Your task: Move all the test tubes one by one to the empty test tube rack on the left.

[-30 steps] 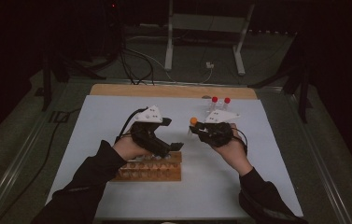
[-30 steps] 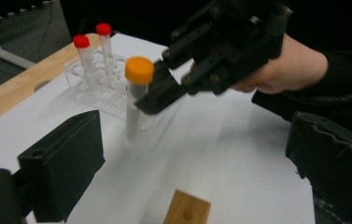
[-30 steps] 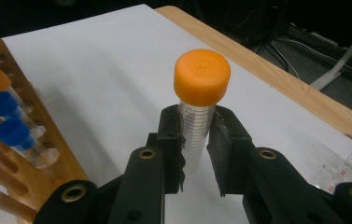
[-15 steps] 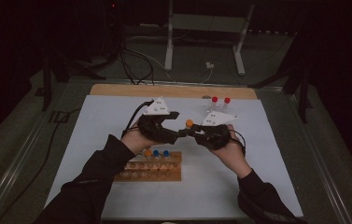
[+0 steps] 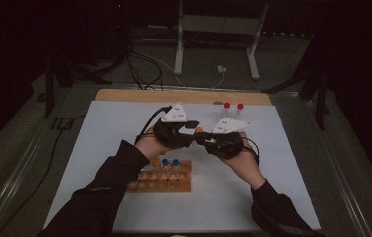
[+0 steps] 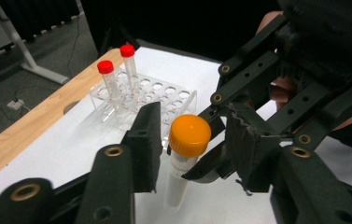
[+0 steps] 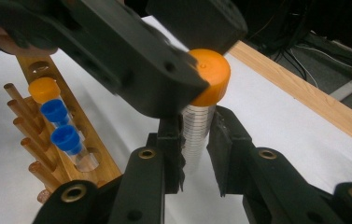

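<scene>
A: Where is the tube?

B: The orange-capped tube (image 6: 183, 158) stands upright in the air over the white mat (image 5: 109, 128), between the two hands. The right gripper (image 7: 196, 140) clamps its clear ribbed body from below, jaws narrow and pressed on both sides.

A: And the left one?

B: The left gripper (image 6: 190, 135) has its jaws on either side of the orange cap (image 7: 208, 77). They have just been closing, with the cap between them. In the left gripper view a small gap shows on each side of the cap; in the right gripper view one jaw lies against its edge. I can't tell whether both pads press yet.

A: What sits around them?

B: Toward the person, a wooden rack (image 5: 161, 177) lies on the mat with one orange-capped tube (image 7: 43, 89) and two blue-capped tubes (image 7: 59, 123) in its holes. Farther away, near the wooden strip (image 5: 124, 95) at the mat's far edge, a clear plastic rack (image 6: 159, 95) holds two red-capped tubes (image 6: 110, 77) upright at one end.

A: The hands themselves?

B: Both come in from below in dark sleeves (image 5: 94, 197), and the grippers meet nose to nose above the mat, just beyond the wooden rack.
</scene>
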### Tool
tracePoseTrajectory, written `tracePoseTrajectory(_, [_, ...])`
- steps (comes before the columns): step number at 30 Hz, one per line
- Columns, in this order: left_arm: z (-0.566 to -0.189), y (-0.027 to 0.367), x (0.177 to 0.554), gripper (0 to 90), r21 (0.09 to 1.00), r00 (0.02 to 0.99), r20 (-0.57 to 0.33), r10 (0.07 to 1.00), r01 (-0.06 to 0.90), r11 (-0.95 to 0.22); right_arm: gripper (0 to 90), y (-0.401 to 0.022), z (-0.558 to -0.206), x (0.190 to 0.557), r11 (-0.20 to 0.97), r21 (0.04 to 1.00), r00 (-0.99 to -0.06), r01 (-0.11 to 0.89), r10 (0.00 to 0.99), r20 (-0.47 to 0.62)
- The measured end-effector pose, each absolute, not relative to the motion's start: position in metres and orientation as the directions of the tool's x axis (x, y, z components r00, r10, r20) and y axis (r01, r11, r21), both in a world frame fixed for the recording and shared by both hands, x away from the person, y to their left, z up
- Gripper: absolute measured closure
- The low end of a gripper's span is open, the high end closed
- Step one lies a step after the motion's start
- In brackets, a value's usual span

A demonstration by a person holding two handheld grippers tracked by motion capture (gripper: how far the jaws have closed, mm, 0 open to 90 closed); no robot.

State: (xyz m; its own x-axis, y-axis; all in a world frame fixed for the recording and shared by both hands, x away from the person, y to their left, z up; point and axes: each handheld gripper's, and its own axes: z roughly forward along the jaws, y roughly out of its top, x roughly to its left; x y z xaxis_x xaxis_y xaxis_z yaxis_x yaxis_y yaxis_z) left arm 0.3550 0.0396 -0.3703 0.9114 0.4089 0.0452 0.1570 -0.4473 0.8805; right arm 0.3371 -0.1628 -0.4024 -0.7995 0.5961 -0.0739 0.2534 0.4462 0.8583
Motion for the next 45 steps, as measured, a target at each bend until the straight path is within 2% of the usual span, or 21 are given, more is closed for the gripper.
tracePoseTrajectory(6, [-0.373, 0.039, 0.357, 69.4, 0.873, 0.913, 0.045, 0.404, 0.161, -0.461, 74.5, -0.163, -0.402, 0.337, 0.446, 0.859, -0.798, 0.251, 0.598, -0.076])
tracePoseTrajectory(14, [-0.373, 0.041, 0.36, 71.1, 0.876, 0.915, 0.038, 0.402, 0.164, -0.454, 71.7, -0.164, -0.402, 0.338, 0.437, 0.861, -0.795, 0.261, 0.603, -0.066])
tracePoseTrajectory(25, [-0.362, 0.055, 0.362, 71.5, 0.883, 0.897, 0.06, 0.439, 0.158, -0.443, 46.2, -0.172, -0.401, 0.34, 0.404, 0.872, -0.763, 0.277, 0.643, -0.056])
tracePoseTrajectory(34, [-0.352, 0.075, 0.362, 71.6, 0.894, 0.876, 0.07, 0.477, 0.157, -0.42, 33.8, -0.177, -0.4, 0.342, 0.384, 0.878, -0.741, 0.286, 0.67, -0.052])
tracePoseTrajectory(45, [-0.339, 0.114, 0.353, 71.7, 0.912, 0.837, 0.076, 0.542, 0.161, -0.376, 1.1, -0.18, -0.4, 0.345, 0.347, 0.885, -0.721, 0.31, 0.692, -0.018])
